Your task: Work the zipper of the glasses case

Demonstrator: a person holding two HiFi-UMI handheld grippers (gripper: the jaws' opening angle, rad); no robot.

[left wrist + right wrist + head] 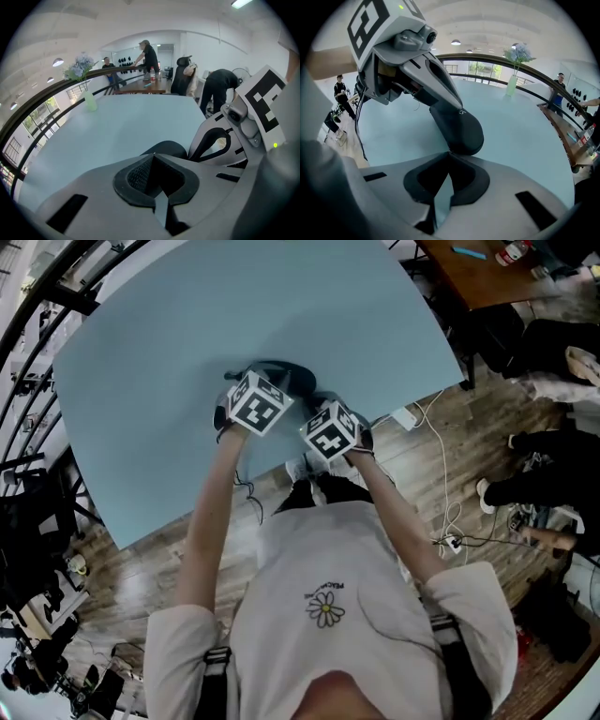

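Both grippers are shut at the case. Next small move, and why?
Probably ease the right gripper along the edge of the glasses case: its shut jaws meet at its near end, perhaps on the zipper pull; the left gripper, also shut, is at the far end.

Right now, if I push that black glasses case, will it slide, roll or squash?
Probably slides: the glasses case lies on a smooth table. Its rounded, unsagging shell looks stiff. Lying flat, it likely won't roll.
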